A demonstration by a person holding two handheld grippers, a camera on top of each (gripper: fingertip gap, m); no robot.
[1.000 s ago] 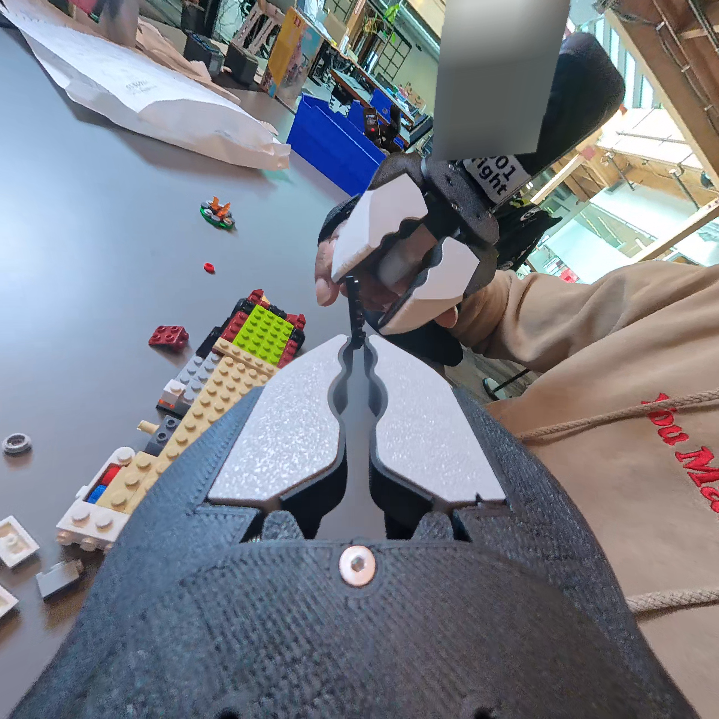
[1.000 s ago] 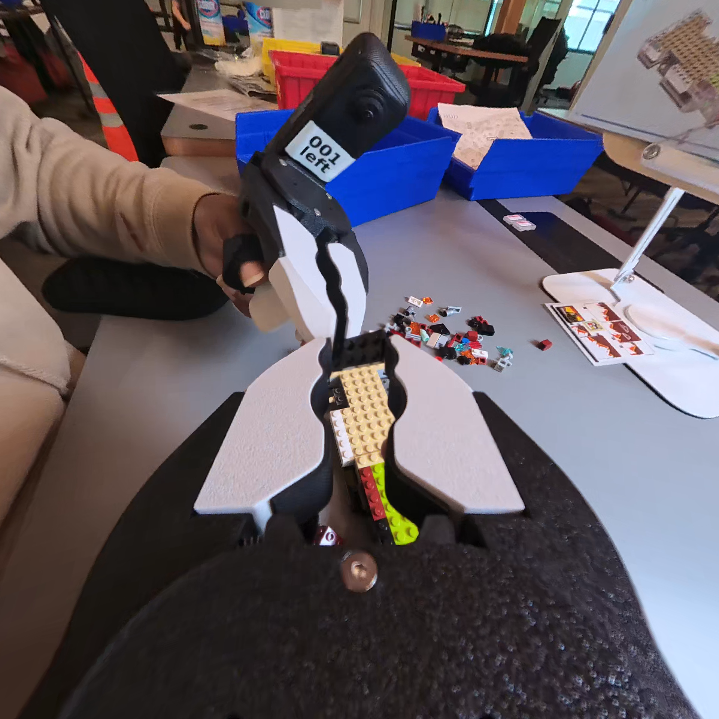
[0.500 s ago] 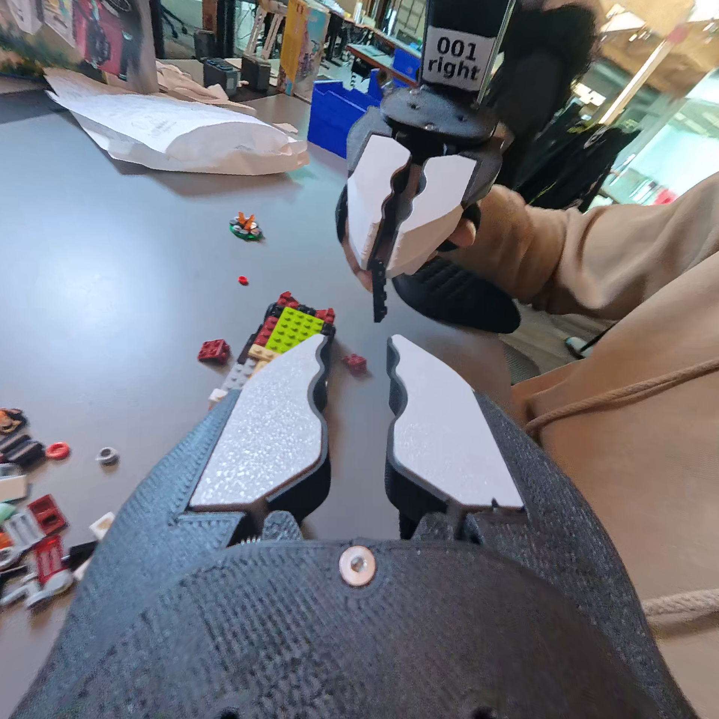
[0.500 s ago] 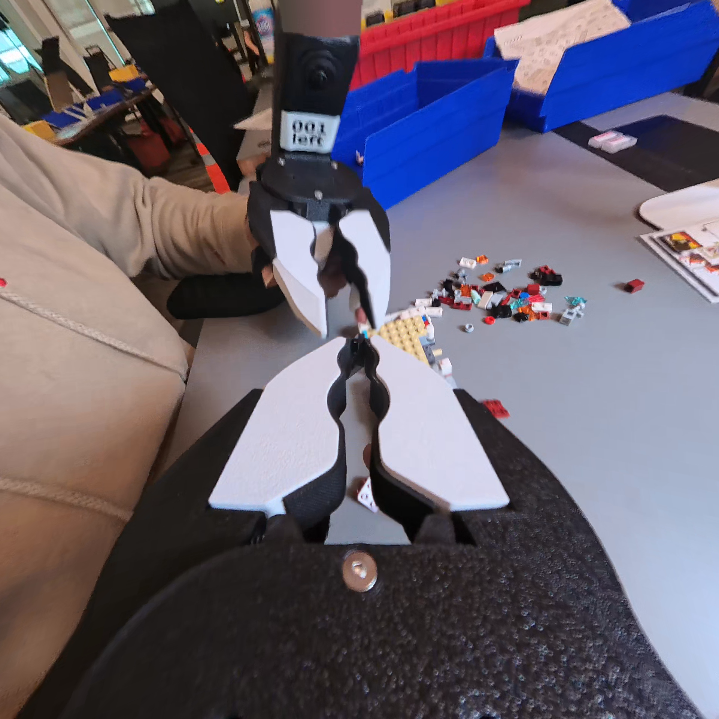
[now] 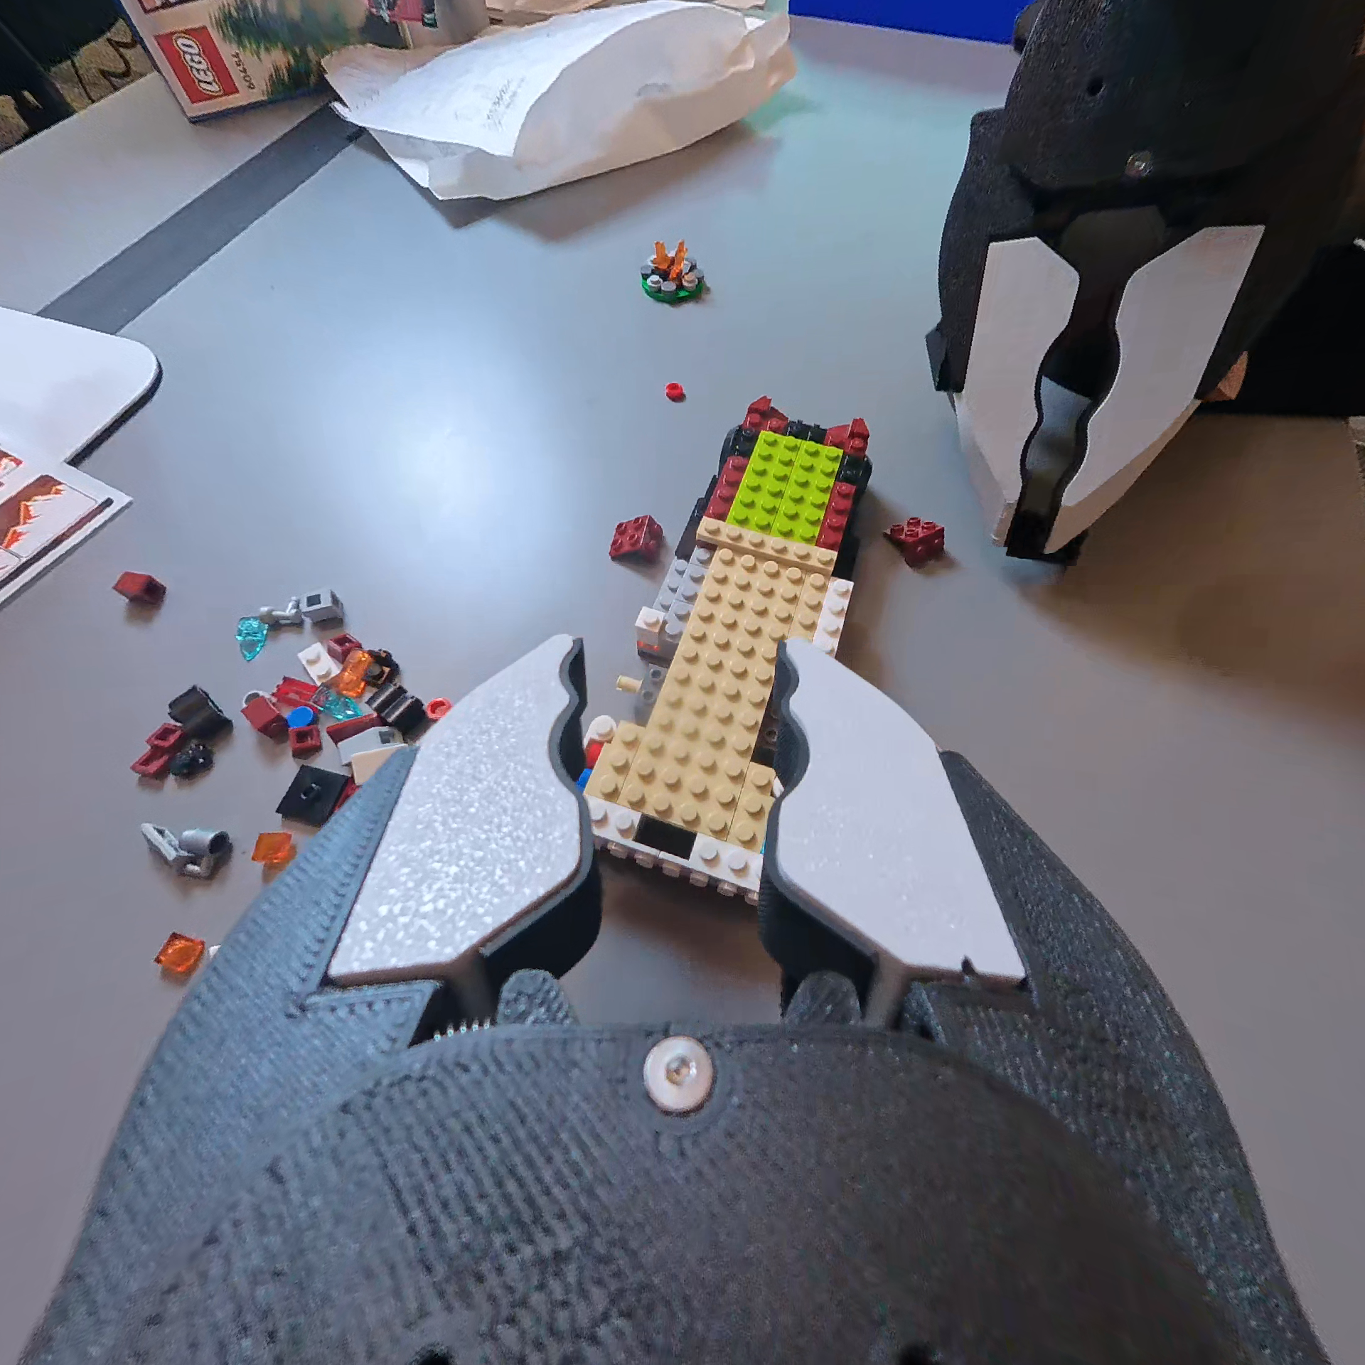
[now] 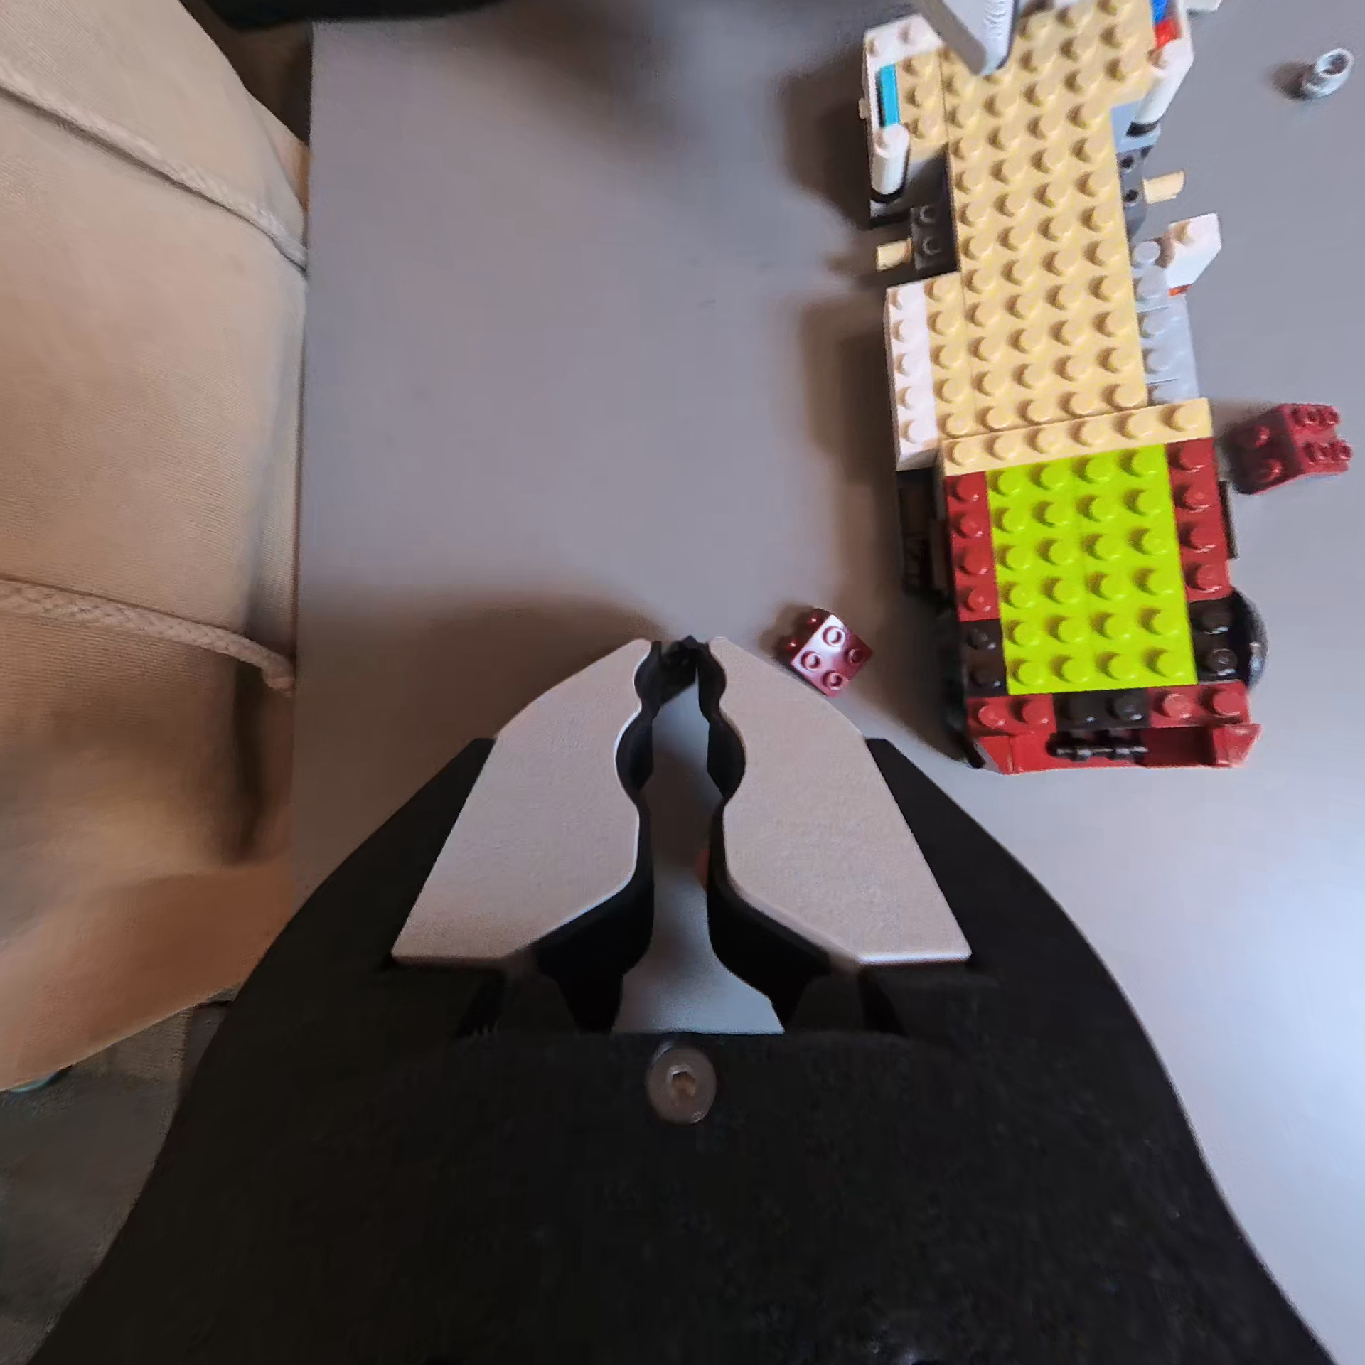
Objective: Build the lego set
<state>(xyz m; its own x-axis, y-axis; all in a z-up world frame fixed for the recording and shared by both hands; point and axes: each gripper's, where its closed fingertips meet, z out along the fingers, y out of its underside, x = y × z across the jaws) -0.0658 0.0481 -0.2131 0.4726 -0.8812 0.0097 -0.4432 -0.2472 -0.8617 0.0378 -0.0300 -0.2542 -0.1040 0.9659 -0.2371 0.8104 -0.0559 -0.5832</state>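
The lego model (image 5: 739,665) lies flat on the grey table, a long tan plate with a lime-green and dark red end (image 5: 790,480). My left gripper (image 5: 679,650) is open, low over the tan end, one finger on each side of it. My right gripper (image 6: 681,650) is shut on a thin black piece (image 6: 683,654), tips close to the table and left of the model (image 6: 1034,295). The left wrist view shows it at the right (image 5: 1041,532), the black piece (image 5: 1038,535) at its tips. A dark red brick (image 6: 823,650) lies just right of those tips.
A second dark red brick (image 5: 635,535) lies left of the model. A pile of small loose pieces (image 5: 310,709) lies further left. A small campfire build (image 5: 671,269), a white paper bag (image 5: 576,89) and a box (image 5: 221,52) are farther off. A person's beige sweatshirt (image 6: 133,443) is at the table edge. My right gripper's tips are some 20 cm from the small campfire build (image 5: 671,269).
My left gripper let go of the thin black piece and opened wide, then dropped over the model's tan end. My right gripper shut on that piece and carried it down beside the model.
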